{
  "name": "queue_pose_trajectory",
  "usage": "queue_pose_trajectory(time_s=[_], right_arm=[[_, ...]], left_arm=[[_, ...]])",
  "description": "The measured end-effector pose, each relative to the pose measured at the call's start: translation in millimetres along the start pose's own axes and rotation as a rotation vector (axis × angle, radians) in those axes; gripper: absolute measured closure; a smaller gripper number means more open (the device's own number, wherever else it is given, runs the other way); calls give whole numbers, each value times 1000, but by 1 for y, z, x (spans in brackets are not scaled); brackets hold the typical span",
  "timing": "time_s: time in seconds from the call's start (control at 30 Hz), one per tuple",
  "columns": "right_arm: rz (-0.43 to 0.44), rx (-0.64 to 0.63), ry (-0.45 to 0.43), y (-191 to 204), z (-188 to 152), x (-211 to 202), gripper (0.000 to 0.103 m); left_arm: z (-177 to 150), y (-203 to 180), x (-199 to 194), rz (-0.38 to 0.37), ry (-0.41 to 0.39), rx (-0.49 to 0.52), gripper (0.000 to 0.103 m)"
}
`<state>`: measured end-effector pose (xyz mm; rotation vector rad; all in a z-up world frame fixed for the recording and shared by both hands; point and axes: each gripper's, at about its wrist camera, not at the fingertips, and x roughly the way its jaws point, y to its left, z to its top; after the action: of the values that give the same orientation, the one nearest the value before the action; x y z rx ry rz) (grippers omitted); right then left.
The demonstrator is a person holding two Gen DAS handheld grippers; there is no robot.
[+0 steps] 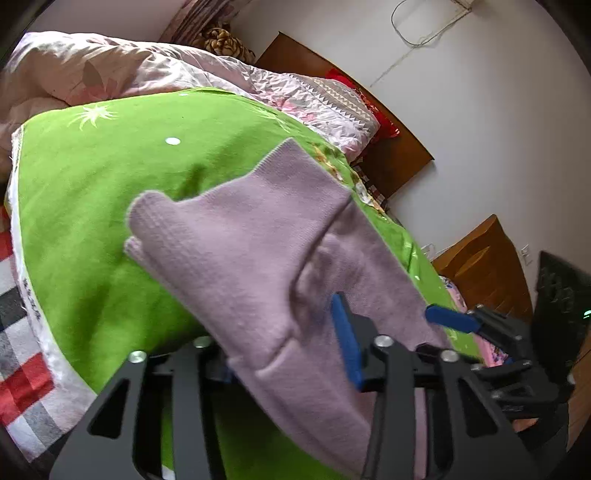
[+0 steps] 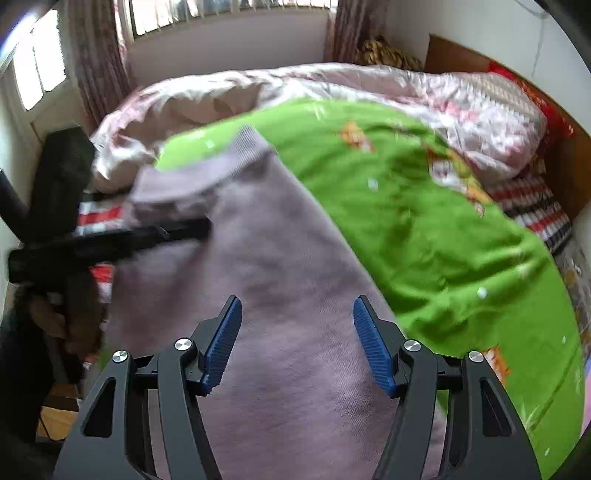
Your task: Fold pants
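Lilac knit pants [image 1: 258, 251] lie on a green blanket [image 1: 92, 206], their ribbed cuffs pointing away. In the left wrist view the cloth drapes over my left gripper [image 1: 280, 350]: one blue pad [image 1: 345, 339] shows, the other is hidden under the fabric, so it looks shut on the pants. The right gripper's blue pad [image 1: 450, 319] shows at the pants' right edge. In the right wrist view the pants [image 2: 280, 258] fill the centre and my right gripper [image 2: 297, 343] hangs open just above them. The left gripper [image 2: 110, 240] shows at the pants' left edge.
A pink floral quilt [image 2: 369, 88] is heaped at the far side of the bed. A wooden headboard [image 1: 399, 147] and a nightstand [image 1: 484, 258] stand by the wall. A red checked sheet [image 1: 22, 354] shows at the bed's edge. A window with curtains [image 2: 221, 14] lies beyond.
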<state>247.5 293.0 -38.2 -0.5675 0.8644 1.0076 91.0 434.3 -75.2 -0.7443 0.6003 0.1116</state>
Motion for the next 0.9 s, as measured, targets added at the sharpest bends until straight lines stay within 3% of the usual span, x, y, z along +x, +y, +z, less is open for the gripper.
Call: queue_pose_trajectory(time_s=[0.07,0.2,0.3,0.33,0.47,0.57,0.67,0.9], right_arm=[[-29,-14,0,5,-8,13,32],[-22,17,-34,3,-14,8,32],[-32,38,-47,4,-16,-12,30],[-21,36,-61,7,-20,-23,25],[-22,14,-35,24,-54,-48,22],[-45,-8,19,34,-72,-38,19],[-40,53,-36,31,-79,-33,11],[-12,72,-47,25,-77,-28,7]], left_arm=[[0,1,0,7,-4,11,69],[2,-2,1,41,-1,35,72],[3,-9,0,80,-5,73,73],[3,-11,0,92,-7,83,73],[2,-15,1,119,-16,94,73],[1,-17,2,140,-22,106,73],[-2,-21,3,165,-28,121,73],[-6,-23,6,194,-44,140,71]])
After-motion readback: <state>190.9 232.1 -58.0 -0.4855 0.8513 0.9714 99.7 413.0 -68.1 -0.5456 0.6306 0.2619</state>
